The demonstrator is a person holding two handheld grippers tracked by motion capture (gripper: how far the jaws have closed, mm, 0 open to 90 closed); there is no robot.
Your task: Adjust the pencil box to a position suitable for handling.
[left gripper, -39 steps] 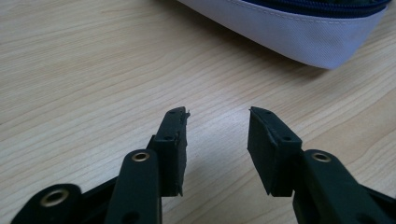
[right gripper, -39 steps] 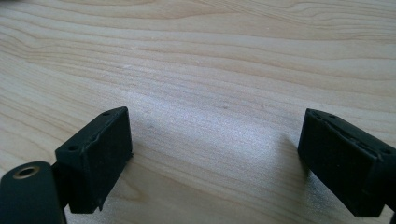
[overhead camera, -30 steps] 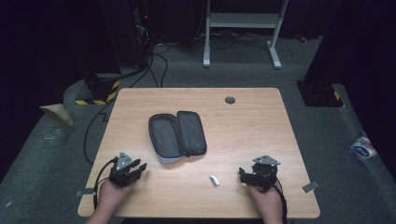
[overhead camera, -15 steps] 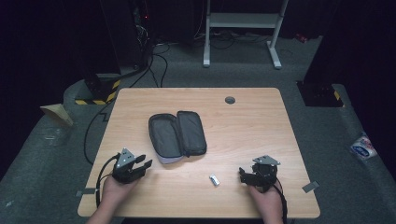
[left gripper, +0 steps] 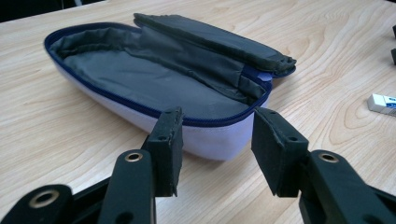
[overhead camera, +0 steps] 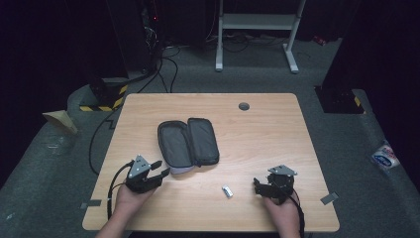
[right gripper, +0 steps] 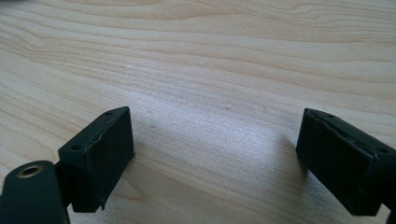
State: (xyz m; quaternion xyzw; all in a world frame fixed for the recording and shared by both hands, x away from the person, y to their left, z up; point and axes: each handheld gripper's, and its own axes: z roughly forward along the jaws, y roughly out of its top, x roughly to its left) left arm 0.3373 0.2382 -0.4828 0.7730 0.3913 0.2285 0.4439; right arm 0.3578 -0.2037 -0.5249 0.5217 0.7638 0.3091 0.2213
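Note:
An open pencil case with grey lining, a blue zip and a pale lilac shell lies left of the table's middle. My left gripper hovers just short of the case's near end. Its jaws have just been opening, and nothing is between the pads. A small white eraser lies on the wood between the two hands, and it also appears at the right edge of the left gripper view. My right gripper rests near the front right, wide open over bare wood.
The wooden table has a round cable hole at the back. On the dark floor around it are cables, a white metal stand and a yellow-black striped box.
My left gripper has moved up and to the right, toward the near end of the case, and its jaws have spread apart. The right hand has stayed put.

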